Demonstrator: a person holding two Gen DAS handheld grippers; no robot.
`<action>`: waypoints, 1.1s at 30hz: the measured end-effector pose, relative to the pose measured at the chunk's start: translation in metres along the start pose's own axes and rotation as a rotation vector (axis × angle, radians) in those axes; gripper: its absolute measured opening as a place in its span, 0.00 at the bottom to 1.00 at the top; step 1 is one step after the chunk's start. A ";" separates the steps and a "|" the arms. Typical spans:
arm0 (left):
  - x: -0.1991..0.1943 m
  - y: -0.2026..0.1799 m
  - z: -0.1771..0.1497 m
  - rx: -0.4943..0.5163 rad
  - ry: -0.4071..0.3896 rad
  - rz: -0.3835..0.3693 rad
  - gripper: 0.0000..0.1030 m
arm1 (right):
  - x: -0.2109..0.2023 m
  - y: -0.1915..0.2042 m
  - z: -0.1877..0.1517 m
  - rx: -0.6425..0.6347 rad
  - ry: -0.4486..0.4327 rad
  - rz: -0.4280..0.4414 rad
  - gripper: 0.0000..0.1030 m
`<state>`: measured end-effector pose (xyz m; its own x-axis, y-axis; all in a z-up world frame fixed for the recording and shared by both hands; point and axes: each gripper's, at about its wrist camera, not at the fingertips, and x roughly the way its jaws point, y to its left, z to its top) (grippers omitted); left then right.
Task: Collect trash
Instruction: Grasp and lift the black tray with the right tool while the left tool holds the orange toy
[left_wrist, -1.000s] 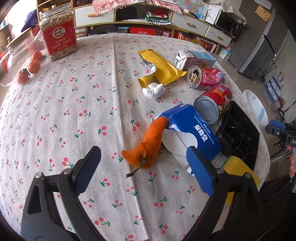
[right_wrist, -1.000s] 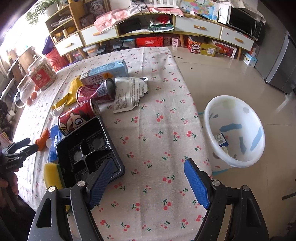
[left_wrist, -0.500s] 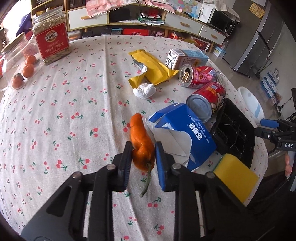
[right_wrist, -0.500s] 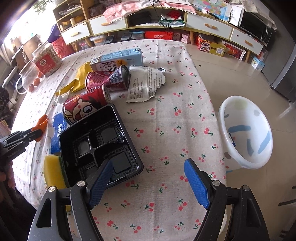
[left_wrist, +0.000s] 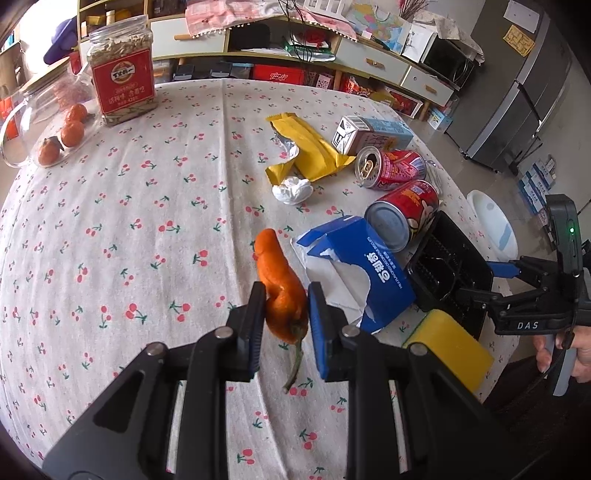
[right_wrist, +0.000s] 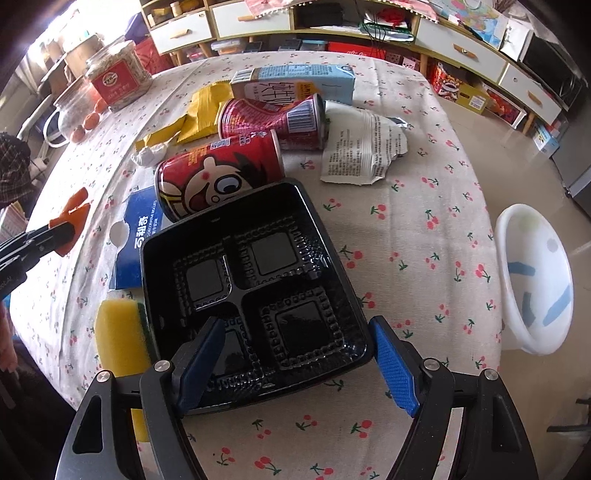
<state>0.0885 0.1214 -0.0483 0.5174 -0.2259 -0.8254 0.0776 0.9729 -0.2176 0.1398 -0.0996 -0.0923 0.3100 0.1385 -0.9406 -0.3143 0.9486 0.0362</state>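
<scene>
The left hand-held gripper (left_wrist: 286, 314) is clamped on the orange peel (left_wrist: 280, 288) near the tabletop's (left_wrist: 147, 221) near edge, pinching its stem end, likely so the strip can be lifted whole. The right hand-held gripper (right_wrist: 295, 362) stands with jaws apart, straddling the near corner of the black tray (right_wrist: 255, 288) without pressing it, apparently lining up a grab. The white bin (right_wrist: 532, 280) waits on the floor beyond the tabletop's right edge.

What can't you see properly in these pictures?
- Right wrist view: most of the sponge, hidden under the black tray.
- Left wrist view: the bin, cut off by the table edge.
- Both views: whether the peel has left the cloth.
</scene>
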 end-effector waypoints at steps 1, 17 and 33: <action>0.000 0.000 0.000 -0.002 0.001 -0.002 0.24 | 0.002 0.001 0.000 -0.002 0.003 -0.004 0.77; -0.008 -0.018 0.003 0.004 -0.019 -0.032 0.24 | -0.019 -0.029 -0.008 0.040 -0.051 -0.001 0.63; -0.005 -0.090 0.025 0.094 -0.047 -0.101 0.24 | -0.063 -0.126 -0.027 0.272 -0.162 -0.031 0.64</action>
<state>0.1005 0.0362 -0.0118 0.5424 -0.3221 -0.7759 0.2095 0.9462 -0.2464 0.1360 -0.2355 -0.0461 0.4615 0.1315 -0.8774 -0.0575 0.9913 0.1183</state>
